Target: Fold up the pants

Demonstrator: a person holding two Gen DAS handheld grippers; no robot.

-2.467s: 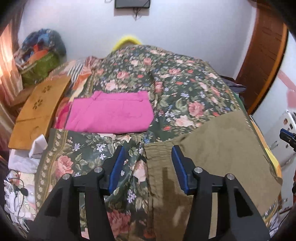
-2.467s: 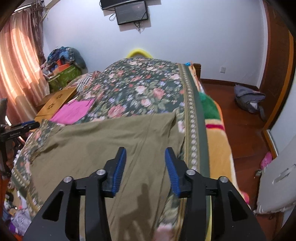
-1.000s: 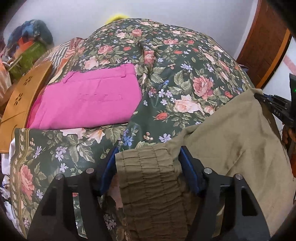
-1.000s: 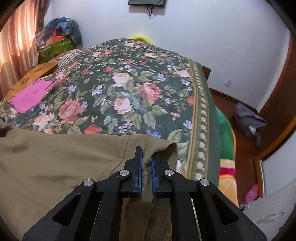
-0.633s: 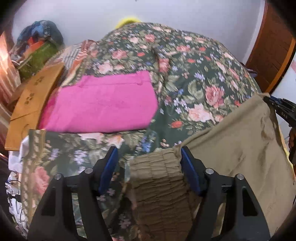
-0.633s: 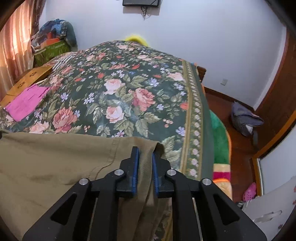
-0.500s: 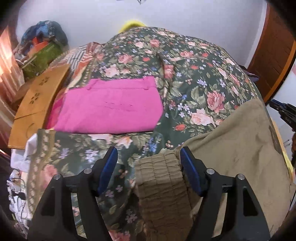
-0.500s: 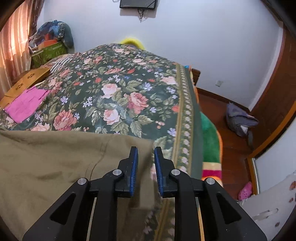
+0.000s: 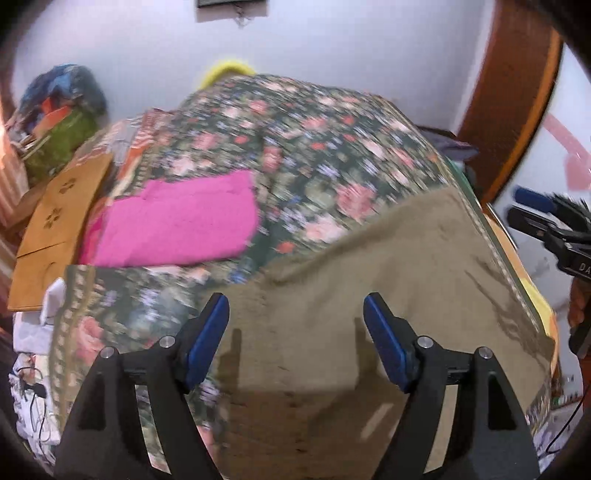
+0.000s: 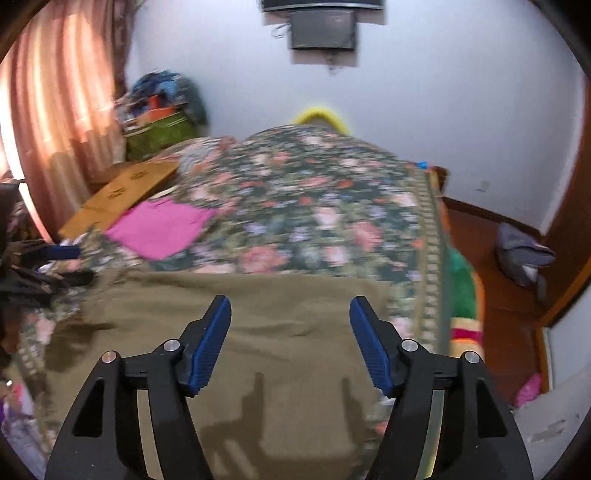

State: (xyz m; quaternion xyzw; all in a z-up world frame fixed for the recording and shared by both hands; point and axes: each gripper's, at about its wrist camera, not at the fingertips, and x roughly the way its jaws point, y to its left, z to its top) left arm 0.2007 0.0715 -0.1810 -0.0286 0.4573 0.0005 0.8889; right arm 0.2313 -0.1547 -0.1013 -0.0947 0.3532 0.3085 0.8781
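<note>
Left gripper (image 9: 296, 317) — right gripper (image 10: 290, 317) — fingers spread wide

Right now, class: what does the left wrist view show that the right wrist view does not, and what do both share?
Only the left wrist view: the right gripper at its right edge.

Only the right wrist view: the pink curtain, the wall screen, a grey bundle on the floor.

Both: the olive pants lying on the floral bedspread, the pink garment, the wooden board, and open jaws.

Pink cloth (image 9: 177, 221) well beyond pants (image 9: 388, 288)
</note>
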